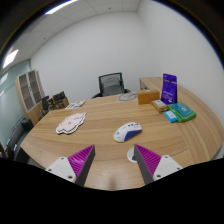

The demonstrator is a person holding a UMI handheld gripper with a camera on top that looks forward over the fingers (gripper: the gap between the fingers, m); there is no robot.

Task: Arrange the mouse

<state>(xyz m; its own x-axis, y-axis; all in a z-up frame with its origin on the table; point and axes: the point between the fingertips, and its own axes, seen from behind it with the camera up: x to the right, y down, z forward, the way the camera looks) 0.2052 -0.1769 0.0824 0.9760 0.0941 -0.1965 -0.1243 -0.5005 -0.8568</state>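
Observation:
A white mouse with blue trim (127,131) lies on the wooden table (100,140), just ahead of my fingers and a little right of the middle. A pale, irregular mouse mat (70,123) lies farther off to the left. My gripper (113,160) is open and empty, its purple pads (80,158) wide apart above the table's near part. Nothing stands between the fingers.
A purple box (170,88) stands at the far right with a brown box (149,97) beside it. Small teal and white items (182,113) lie near them. An office chair (111,84) stands behind the table. Shelves (30,92) line the left wall.

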